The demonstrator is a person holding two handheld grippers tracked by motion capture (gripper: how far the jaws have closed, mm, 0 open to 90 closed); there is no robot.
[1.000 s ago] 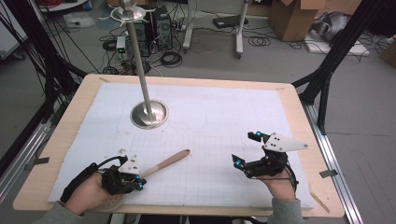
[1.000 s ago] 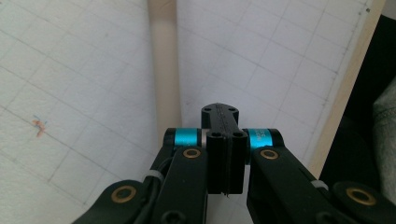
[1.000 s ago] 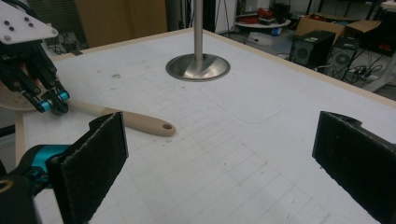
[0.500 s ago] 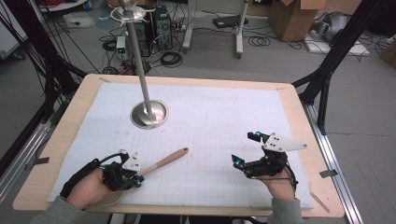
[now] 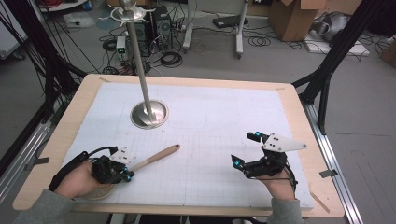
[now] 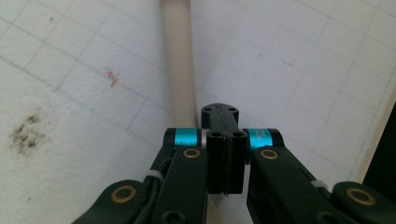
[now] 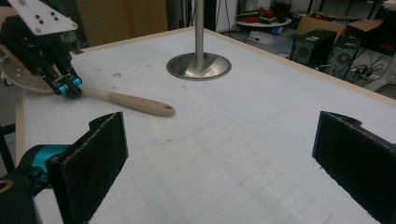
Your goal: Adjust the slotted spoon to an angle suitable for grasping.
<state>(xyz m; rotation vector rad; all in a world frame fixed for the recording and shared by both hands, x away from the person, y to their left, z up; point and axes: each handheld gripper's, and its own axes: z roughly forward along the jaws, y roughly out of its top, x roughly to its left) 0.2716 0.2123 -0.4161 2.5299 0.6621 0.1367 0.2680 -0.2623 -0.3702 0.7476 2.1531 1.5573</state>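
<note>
A wooden spoon (image 5: pixel 156 156) lies on the white gridded mat (image 5: pixel 210 121), handle pointing up and right, bowl under the person's left hand. My left gripper (image 5: pixel 127 176) sits at the handle's lower end. In the left gripper view its jaws (image 6: pixel 223 116) are shut flat against each other, and the pale handle (image 6: pixel 177 56) runs beneath them, slightly to one side. The right gripper view shows the same tips down on the spoon (image 7: pixel 135 102) by its bowl. My right gripper (image 5: pixel 244 148) hovers at the mat's right, its pads (image 7: pixel 100 154) wide open with nothing between them.
A steel pole on a round base (image 5: pixel 149 114) stands at the mat's back left, also seen as the base (image 7: pixel 199 65) ahead of the right gripper. The wooden table edge (image 5: pixel 299 116) frames the mat. Boxes, cables and frame legs lie on the floor beyond.
My left gripper has slid a little to the left, and the spoon has shifted left with it. The right gripper has stayed in place.
</note>
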